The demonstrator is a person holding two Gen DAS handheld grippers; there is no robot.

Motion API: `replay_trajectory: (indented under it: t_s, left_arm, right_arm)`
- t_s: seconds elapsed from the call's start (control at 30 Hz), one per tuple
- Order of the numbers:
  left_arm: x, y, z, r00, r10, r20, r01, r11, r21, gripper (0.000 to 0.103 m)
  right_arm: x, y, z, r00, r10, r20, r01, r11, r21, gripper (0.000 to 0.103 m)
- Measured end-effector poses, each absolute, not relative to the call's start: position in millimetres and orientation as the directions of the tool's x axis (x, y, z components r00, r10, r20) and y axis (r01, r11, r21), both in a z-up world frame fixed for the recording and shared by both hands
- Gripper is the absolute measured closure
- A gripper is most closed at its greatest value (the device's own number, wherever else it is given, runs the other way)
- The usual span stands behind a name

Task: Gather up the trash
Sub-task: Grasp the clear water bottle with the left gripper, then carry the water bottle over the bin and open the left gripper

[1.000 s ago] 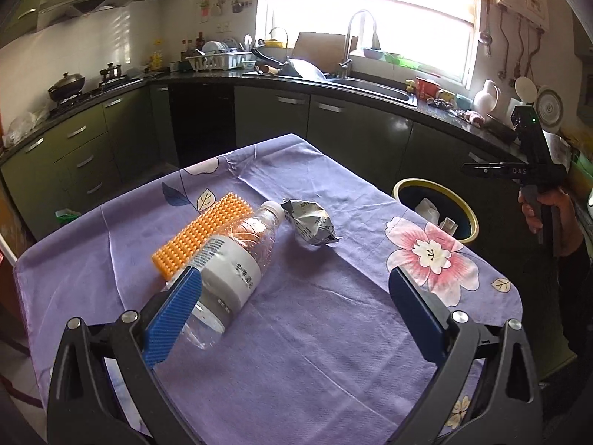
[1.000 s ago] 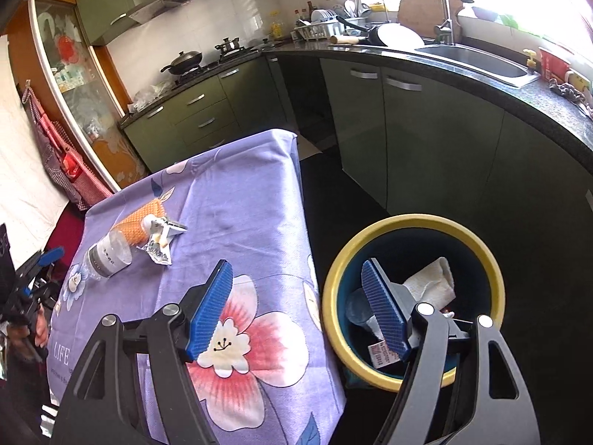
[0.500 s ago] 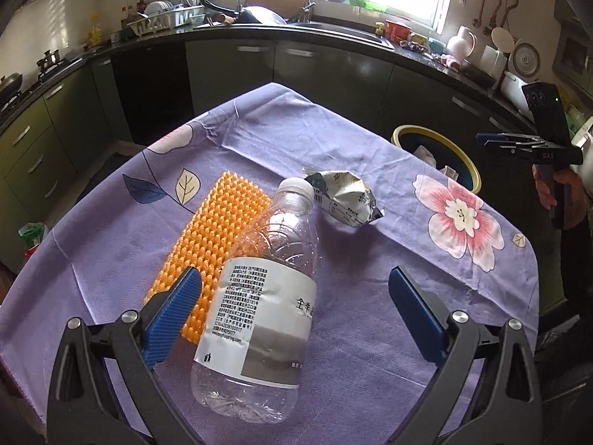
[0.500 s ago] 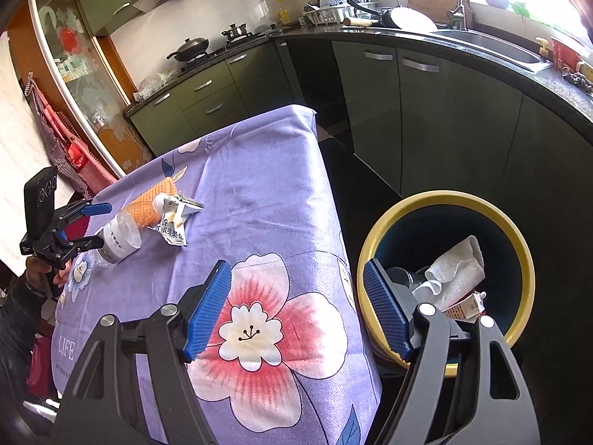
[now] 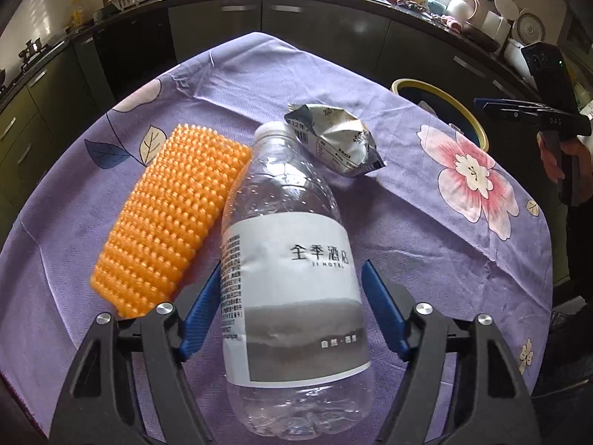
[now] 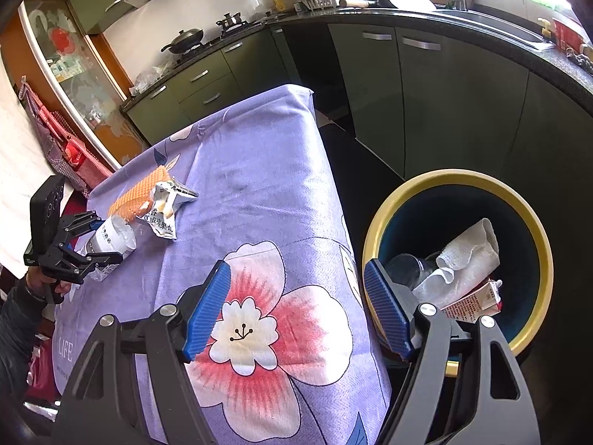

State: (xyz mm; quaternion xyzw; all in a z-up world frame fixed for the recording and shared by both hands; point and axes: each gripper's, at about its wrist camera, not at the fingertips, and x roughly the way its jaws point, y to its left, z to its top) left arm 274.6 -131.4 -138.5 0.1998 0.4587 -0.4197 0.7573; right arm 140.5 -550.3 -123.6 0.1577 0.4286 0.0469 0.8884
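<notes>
Left wrist view shows the purple flowered tablecloth filling most of the frame, draped over a table in a kitchen of dark green cabinets, and at its far right edge stands the yellow-rimmed trash bin, which in the right wrist view already holds a crumpled white paper and a small carton. Next in size is the clear plastic bottle, empty by the look of it, lying on its side on the cloth with its cap pointing away, far closer than a second ago because the left gripper has come down over it. An orange bristled pad lies just beside the bottle on one side, its edge touching or nearly so, and a crumpled silver snack wrapper sits by the bottle's neck. The left jaws have just been closing and now straddle the labelled middle of the bottle; the left pad looks to be at the label's edge while a sliver of cloth shows at the right pad, so I judge the grip not yet made. The right gripper hangs with its jaws apart and nothing between them, over the cloth's edge near the bin. The bottle seems the next piece bound for the bin, with the wrapper left to follow
</notes>
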Motion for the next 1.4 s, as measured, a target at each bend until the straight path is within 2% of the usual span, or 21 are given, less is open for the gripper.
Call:
replay_trajectory:
  t_s: [0.27, 0.3, 0.63, 1.03, 1.4]
  left_arm:
    - [280, -143, -145, 0.229, -0.410, -0.883, 0.782, 0.618, -0.084, 0.034]
    - [281, -144, -145, 0.237, -0.398, -0.886, 0.777, 0.625, -0.073, 0.038]
    - [270, -151, -140, 0.281, -0.350, -0.894, 0.761, 0.649, -0.015, 0.040]
    - [219, -133, -111, 0.350, -0.353, -0.868, 0.738, 0.674, 0.023, 0.041]
    - [162, -145, -63, 0.386, -0.435, -0.813, 0.766, 0.642, 0.021, 0.041]
  right_arm:
    - [138, -554, -130, 0.621, 0.222, -0.752, 0.060, 0.943, 0.328, 0.029]
    - [138, -555, -131, 0.621, 0.222, -0.751, 0.061, 0.942, 0.329, 0.029]
    - [134, -558, -133, 0.620, 0.234, -0.749, 0.057, 0.938, 0.341, 0.029]
    - [119, -549, -128, 0.629, 0.267, -0.730, 0.014, 0.935, 0.354, 0.029]
    - [78, -562, -101, 0.688, 0.235, -0.686, 0.022, 0.939, 0.343, 0.029]
